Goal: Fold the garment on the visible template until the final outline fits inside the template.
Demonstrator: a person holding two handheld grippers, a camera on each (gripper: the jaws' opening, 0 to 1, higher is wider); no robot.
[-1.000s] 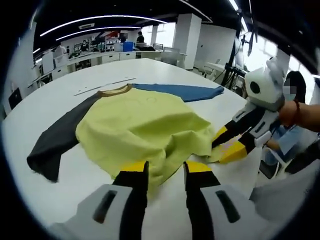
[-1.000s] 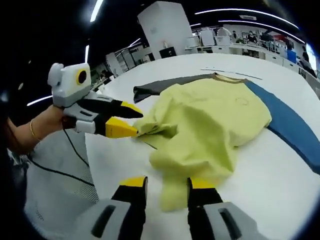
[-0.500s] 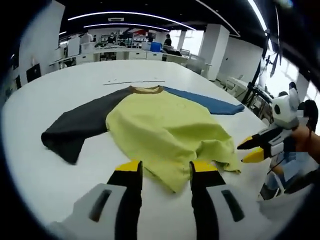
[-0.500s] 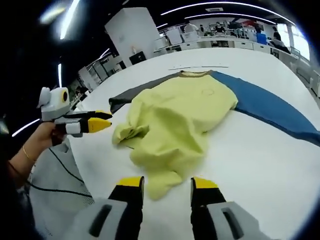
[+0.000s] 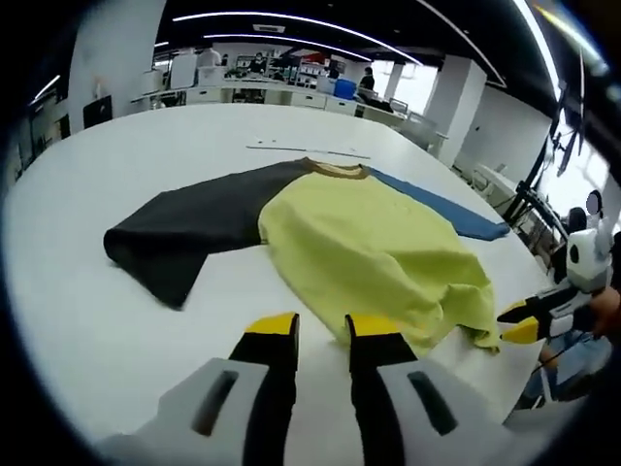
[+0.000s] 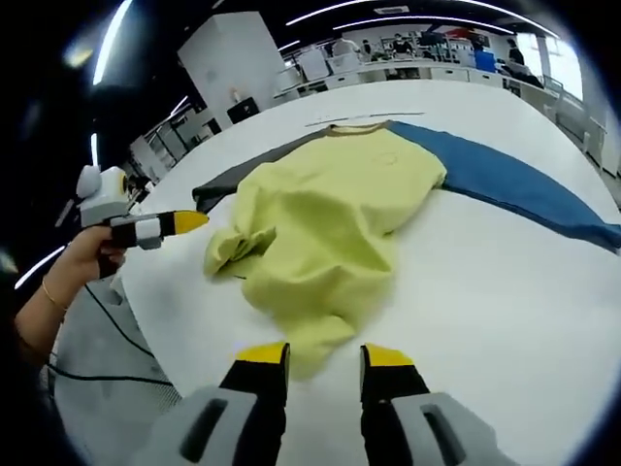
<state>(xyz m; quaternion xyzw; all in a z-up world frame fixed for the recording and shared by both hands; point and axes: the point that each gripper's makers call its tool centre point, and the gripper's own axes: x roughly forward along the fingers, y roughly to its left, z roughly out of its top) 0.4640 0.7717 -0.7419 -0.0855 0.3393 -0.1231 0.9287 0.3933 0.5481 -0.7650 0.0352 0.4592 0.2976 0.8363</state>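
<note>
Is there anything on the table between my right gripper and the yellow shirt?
Nothing visible. Bare white table is all that lies between the right gripper and the crumpled near edge of the shirt.

White table [image 5: 78,320] bears a rumpled yellow garment [image 5: 378,257]; sleeves spread.

The garment [image 5: 374,254] was a long-sleeved shirt with a yellow-green body, one dark grey sleeve [image 5: 189,228], one blue sleeve [image 5: 441,207] and a tan collar [image 5: 338,170]. It lay on the white table [image 5: 87,184], both sleeves spread flat outward. The hem [image 6: 291,301] was bunched and wrinkled near the table edge. Thin template lines [image 5: 291,149] lay beyond the collar.
</note>
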